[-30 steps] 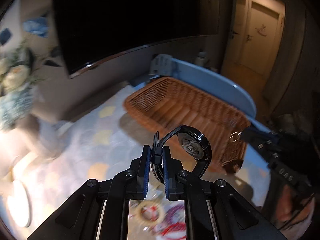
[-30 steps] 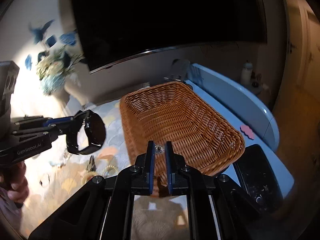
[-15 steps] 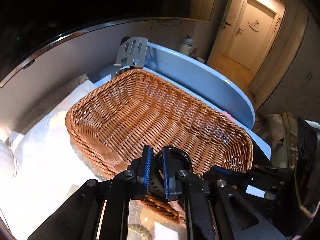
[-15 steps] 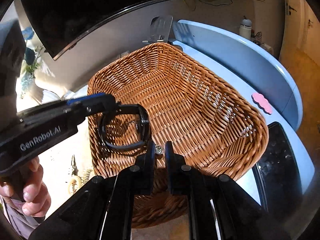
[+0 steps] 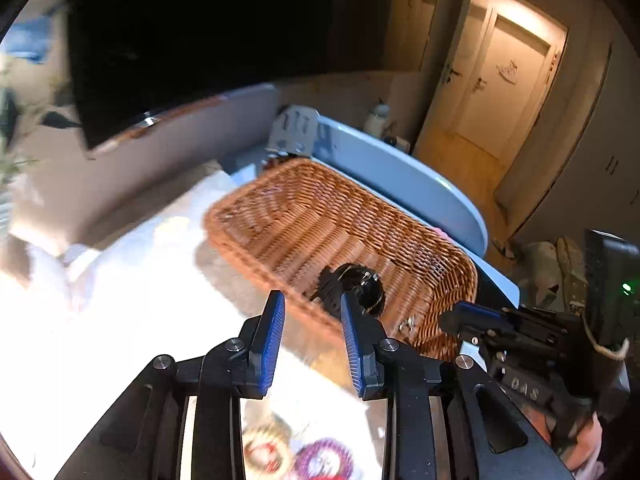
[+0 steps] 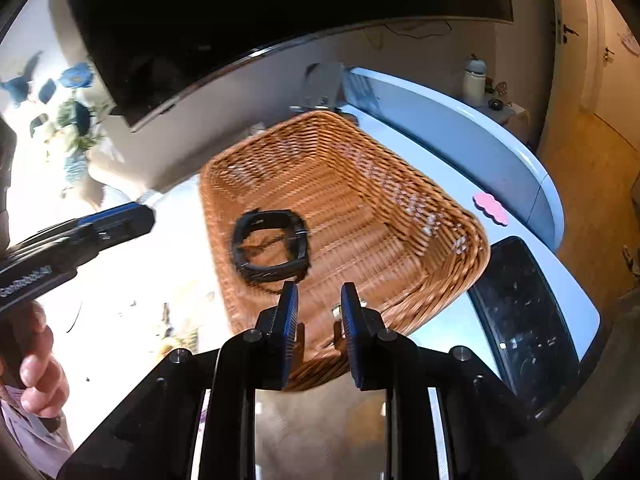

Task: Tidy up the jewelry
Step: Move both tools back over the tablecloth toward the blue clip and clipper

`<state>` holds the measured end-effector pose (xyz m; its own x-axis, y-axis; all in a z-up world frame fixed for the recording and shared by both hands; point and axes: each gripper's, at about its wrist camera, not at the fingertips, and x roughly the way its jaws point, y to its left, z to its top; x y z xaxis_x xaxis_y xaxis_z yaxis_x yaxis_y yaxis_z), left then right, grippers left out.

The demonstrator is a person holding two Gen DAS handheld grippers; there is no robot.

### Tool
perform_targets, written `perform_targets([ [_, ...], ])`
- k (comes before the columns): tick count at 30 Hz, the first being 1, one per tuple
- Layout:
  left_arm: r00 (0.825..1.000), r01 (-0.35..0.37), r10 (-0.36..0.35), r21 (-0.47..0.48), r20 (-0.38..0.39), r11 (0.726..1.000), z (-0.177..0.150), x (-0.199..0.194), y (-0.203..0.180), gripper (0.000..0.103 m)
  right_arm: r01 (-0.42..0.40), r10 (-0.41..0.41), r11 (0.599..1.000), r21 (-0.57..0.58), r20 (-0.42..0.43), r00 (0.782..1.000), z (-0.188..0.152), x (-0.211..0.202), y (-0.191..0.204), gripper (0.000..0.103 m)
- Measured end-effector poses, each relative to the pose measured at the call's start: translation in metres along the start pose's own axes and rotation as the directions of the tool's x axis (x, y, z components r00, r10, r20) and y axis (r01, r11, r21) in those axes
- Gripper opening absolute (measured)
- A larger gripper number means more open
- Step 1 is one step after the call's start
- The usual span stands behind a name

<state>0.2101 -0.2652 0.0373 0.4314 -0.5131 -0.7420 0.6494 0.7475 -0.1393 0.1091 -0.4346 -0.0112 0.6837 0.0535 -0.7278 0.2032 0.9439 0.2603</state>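
The left gripper point(image 5: 312, 322) has just been opening, and nothing sits between its spread fingers point(image 5: 269, 336); the black wristwatch point(image 6: 271, 246) lies loose inside the wicker basket point(image 6: 404, 216), just beyond the fingertips. The right gripper point(image 6: 319, 312) has also just been opening, its fingers point(image 6: 289, 320) spread over the basket's near rim with a small metallic piece, too blurred to name, just ahead of them.

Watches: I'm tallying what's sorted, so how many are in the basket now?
1: a black watch lies in the wicker basket, near its left wall. Small pieces may be hidden behind the right tool.
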Motion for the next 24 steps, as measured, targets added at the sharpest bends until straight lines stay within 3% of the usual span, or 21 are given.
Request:
perform_targets([
  [3, 0.999, -0.024, 0.024, -0.017, 0.042, 1.000, -0.014, -0.042, 0.014, 0.033, -0.064, 0.064, 0.998, -0.013, 0.014, 0.998, -0.010, -0.013, 0.018, 0.034],
  [5, 0.997, -0.035, 0.038, -0.044, 0.068, 0.998, -0.026, -0.071, 0.026, 0.044, -0.098, 0.099, 0.995, -0.033, 0.022, 0.995, -0.018, -0.020, 0.033, 0.040],
  [8, 0.991, -0.069, 0.076, -0.062, 0.112, 0.996, -0.046, -0.116, 0.044, 0.051, -0.134, 0.136, 0.988, -0.077, 0.017, 0.991, -0.031, -0.025, 0.057, 0.042],
  [12, 0.976, -0.164, 0.171, -0.062, 0.135, 0.984, -0.082, -0.177, 0.066, 0.052, -0.169, 0.169, 0.976, -0.140, -0.009, 0.986, -0.052, -0.024, 0.090, 0.042],
  [16, 0.946, -0.295, 0.302, -0.075, 0.120, 0.953, -0.111, -0.227, 0.094, 0.052, -0.186, 0.179, 0.964, -0.192, -0.053, 0.982, -0.060, -0.009, 0.123, 0.042],
  [20, 0.917, -0.388, 0.395, -0.101, 0.057, 0.916, -0.141, -0.236, 0.125, 0.058, -0.238, 0.218, 0.948, -0.212, -0.114, 0.969, -0.062, 0.012, 0.151, 0.042],
  [24, 0.932, -0.363, 0.358, -0.183, -0.061, 0.914, -0.188, -0.194, 0.168, 0.058, -0.229, 0.194, 0.942, -0.247, -0.156, 0.968, -0.062, 0.033, 0.167, 0.042],
])
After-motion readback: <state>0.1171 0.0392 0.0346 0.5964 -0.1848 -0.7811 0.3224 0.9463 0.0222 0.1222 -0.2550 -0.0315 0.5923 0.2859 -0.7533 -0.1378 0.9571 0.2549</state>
